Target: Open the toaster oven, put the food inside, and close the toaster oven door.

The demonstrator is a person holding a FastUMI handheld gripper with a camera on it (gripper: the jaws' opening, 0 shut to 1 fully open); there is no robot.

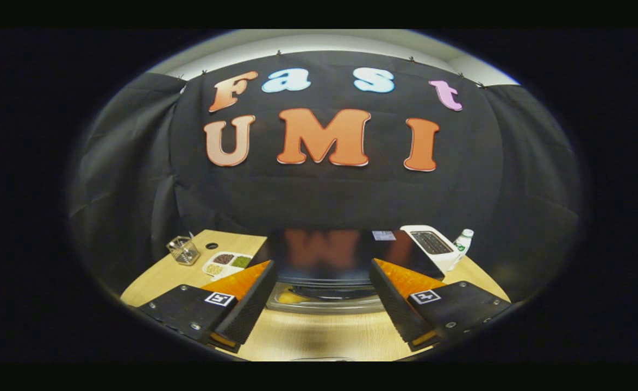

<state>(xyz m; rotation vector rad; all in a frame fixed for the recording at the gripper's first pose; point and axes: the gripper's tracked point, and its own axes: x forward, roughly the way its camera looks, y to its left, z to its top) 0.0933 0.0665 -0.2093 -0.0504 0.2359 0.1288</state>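
Observation:
A black toaster oven (324, 252) with a glossy top stands on the wooden table (319, 336), just ahead of my fingers. Its front faces me, with a silver bar (324, 306) running along the lower edge. Something yellow, the food (287, 297), shows in the dark front behind that bar, towards the left finger. I cannot tell whether the door is fully closed. My gripper (321, 264) hovers above the oven's front, open wide, with nothing between the fingers (254, 293).
A white pop-up toaster (433, 247) and a small white bottle (463, 241) stand to the oven's right. Left of the oven are a divided white dish of beans (226, 263) and a clear glass container (183, 251). Black cloth walls close the back.

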